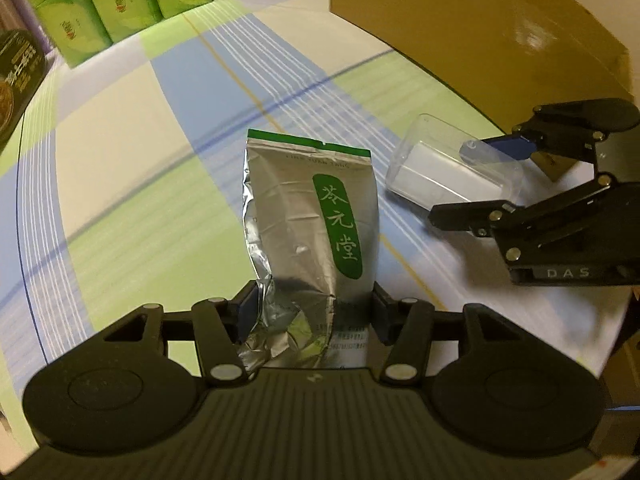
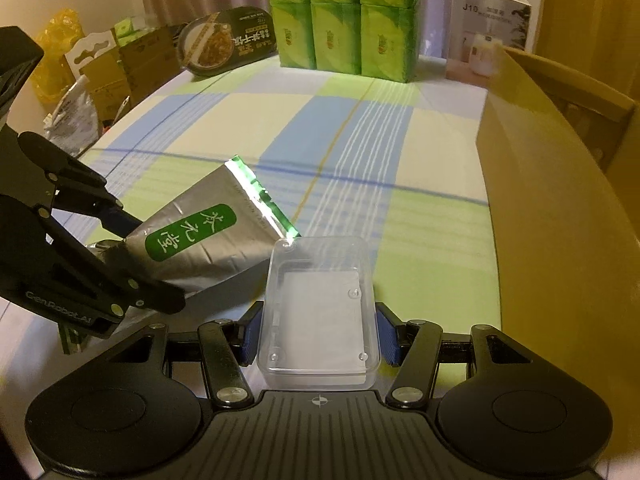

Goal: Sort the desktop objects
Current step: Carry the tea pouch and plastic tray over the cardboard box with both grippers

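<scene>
My left gripper (image 1: 310, 312) is shut on a silver foil pouch (image 1: 312, 216) with a green label, holding it by its lower end above the checked tablecloth. The pouch also shows in the right wrist view (image 2: 200, 240), with the left gripper (image 2: 120, 240) at the left. My right gripper (image 2: 318, 332) is shut on a clear plastic box (image 2: 320, 312) with a white base. In the left wrist view the box (image 1: 448, 168) sits between the right gripper's fingers (image 1: 480, 184), just right of the pouch.
A large cardboard box (image 1: 480, 32) stands at the right, also in the right wrist view (image 2: 560, 200). Green tissue packs (image 2: 344, 16), a black food bowl (image 2: 224, 40) and a white product box (image 2: 488, 28) line the far edge. Clutter lies beyond the table's left edge.
</scene>
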`<state>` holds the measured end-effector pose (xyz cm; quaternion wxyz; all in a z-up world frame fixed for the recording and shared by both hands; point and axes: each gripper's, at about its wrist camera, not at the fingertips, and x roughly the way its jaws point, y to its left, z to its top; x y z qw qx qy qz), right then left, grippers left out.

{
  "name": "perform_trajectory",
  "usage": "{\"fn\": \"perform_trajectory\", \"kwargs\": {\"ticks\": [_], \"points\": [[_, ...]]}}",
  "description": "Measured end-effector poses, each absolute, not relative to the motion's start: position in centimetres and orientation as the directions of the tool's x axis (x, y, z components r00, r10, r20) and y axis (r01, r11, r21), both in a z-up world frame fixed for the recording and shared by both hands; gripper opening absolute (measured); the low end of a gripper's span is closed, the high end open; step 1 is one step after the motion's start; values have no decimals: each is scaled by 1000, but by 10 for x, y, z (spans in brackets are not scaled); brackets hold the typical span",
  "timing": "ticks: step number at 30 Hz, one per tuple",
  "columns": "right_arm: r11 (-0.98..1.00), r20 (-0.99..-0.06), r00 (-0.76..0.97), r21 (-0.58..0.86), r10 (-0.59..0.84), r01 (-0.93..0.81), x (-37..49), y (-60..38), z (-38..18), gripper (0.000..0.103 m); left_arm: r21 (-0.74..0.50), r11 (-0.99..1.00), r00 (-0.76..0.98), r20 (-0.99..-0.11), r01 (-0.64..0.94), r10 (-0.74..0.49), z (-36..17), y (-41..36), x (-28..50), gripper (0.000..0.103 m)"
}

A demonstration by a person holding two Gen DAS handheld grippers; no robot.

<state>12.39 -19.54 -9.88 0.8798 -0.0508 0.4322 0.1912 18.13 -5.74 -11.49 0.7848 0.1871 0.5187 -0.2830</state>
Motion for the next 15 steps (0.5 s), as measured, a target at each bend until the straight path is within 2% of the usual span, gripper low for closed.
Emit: {"fn": "perform_trajectory", "kwargs": {"ticks": [15], "points": [[927, -781, 554, 84, 289, -365, 63, -218, -98, 54, -39, 797, 285, -922, 603, -261, -113, -63, 123, 51]]}}
